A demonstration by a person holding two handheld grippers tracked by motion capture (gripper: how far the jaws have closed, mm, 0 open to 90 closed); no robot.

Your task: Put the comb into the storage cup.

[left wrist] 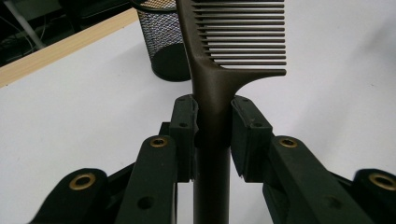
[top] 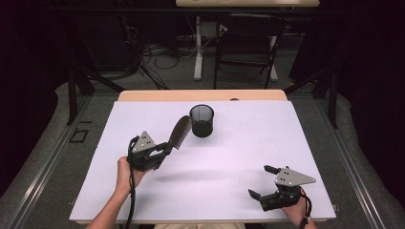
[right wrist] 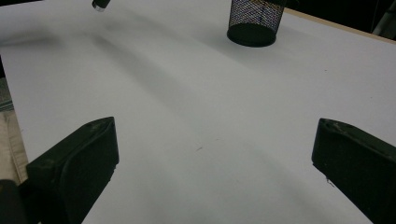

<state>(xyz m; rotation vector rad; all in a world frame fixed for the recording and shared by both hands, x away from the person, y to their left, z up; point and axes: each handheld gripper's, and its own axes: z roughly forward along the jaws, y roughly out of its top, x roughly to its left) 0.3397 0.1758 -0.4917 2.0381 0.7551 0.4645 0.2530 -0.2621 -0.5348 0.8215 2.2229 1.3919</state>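
Nearest the person, the right gripper (top: 263,181) is held low over the front right of the white tabletop (top: 248,143), its jaws spread wide apart with nothing between them; in the right gripper view only bare surface lies between the two black pads. To the left and a little farther in, the left gripper (top: 165,149) is raised off the tabletop, and its jaws are clamped on the handle of a dark brown comb (top: 180,132), which is seen in the left gripper view gripped just below the point where the teeth begin. The comb (left wrist: 219,51) is tilted up and forward, its toothed end lying close beside the rim of the black mesh cup (top: 202,120) that stands upright toward the middle far part of the tabletop. The step in hand is judged to be the lowering of the comb into the cup. It would be done well if the comb were first brought over the open mouth and turned nearer to upright, so that the teeth are not caught on the mesh rim. The cup looks light and could be tipped by a sideways nudge, so a straight descent is advised, and the grip should be released only once the comb is resting inside.
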